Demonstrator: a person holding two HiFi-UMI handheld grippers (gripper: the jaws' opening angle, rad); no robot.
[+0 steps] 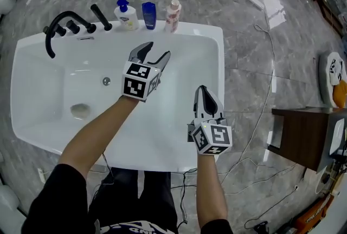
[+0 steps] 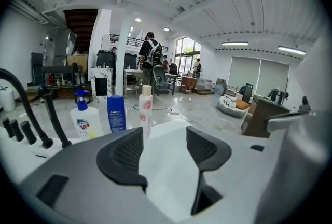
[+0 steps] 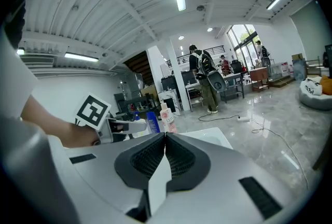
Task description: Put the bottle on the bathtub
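Observation:
Three bottles stand in a row on the white bathtub's (image 1: 211, 43) far rim: a white pump bottle (image 1: 126, 14), a blue bottle (image 1: 148, 15) and a pale pink-patterned bottle (image 1: 172, 15). My left gripper (image 1: 154, 55) hovers over the tub's middle, open and empty, its jaws pointing toward the bottles. In the left gripper view the pump bottle (image 2: 84, 119), the blue bottle (image 2: 115, 113) and the pink bottle (image 2: 145, 111) stand just beyond the open jaws. My right gripper (image 1: 205, 92) is shut and empty near the tub's right side; its view shows the bottles (image 3: 165, 117) farther off.
A black faucet (image 1: 59, 27) with handles and a hand shower sits at the tub's far left corner. The drain (image 1: 80, 111) lies in the basin's left part. Cables run across the grey floor on the right, beside a dark wooden cabinet (image 1: 303, 138).

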